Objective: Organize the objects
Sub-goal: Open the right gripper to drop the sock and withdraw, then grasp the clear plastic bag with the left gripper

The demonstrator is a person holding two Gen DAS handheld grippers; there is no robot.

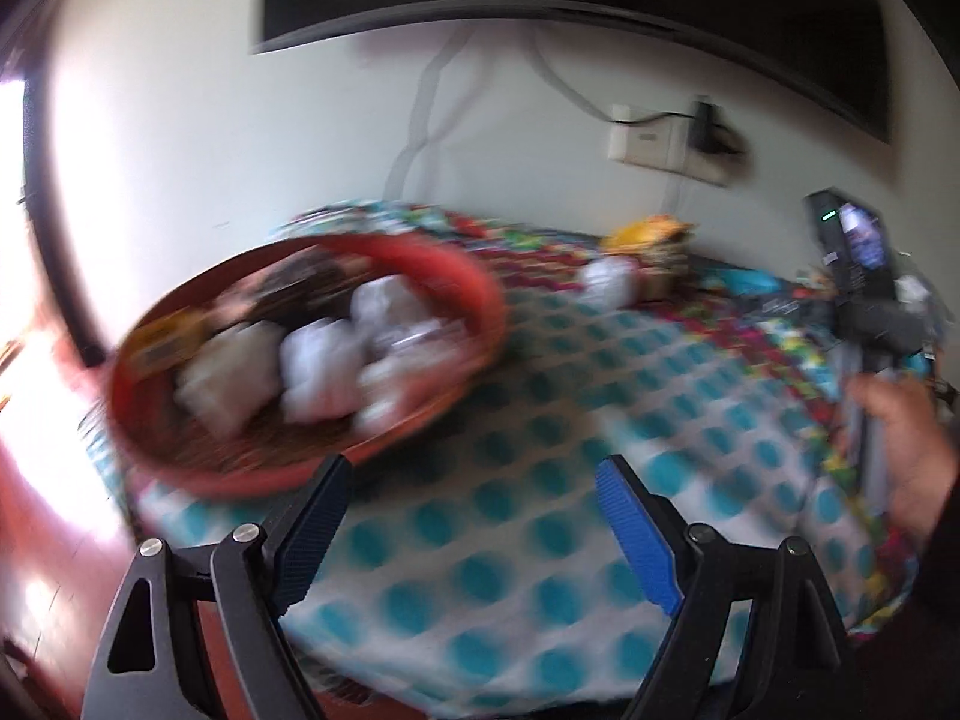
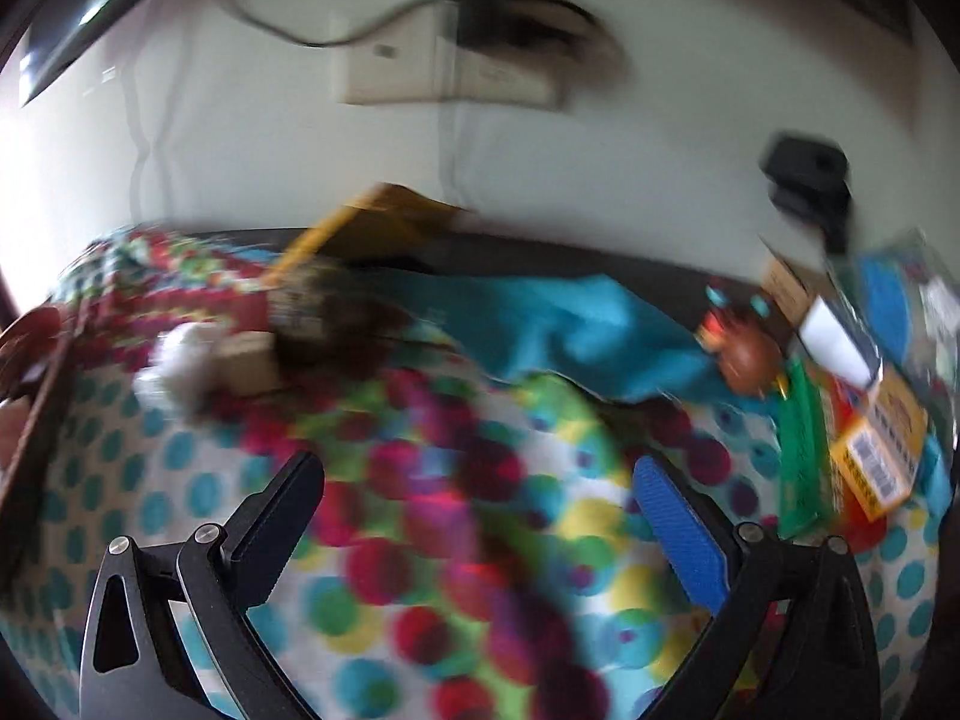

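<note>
Left wrist view, polka-dot cloth [image 1: 480, 540], white wall [image 1: 240, 120]

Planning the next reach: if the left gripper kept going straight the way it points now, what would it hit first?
Probably just the polka-dot cloth: the open left gripper has nothing between its fingers. The red basket sits off to its left. Blur makes depth uncertain.

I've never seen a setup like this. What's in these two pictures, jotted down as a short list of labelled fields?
Surface: polka-dot cloth covering a table
Container: red basket at the left, holding white wrapped packets
Still loose: white packet and yellow package near the wall; boxes at the right
Left tongs: open, holding nothing
Right tongs: open, holding nothing
Image quality: blurred
</note>
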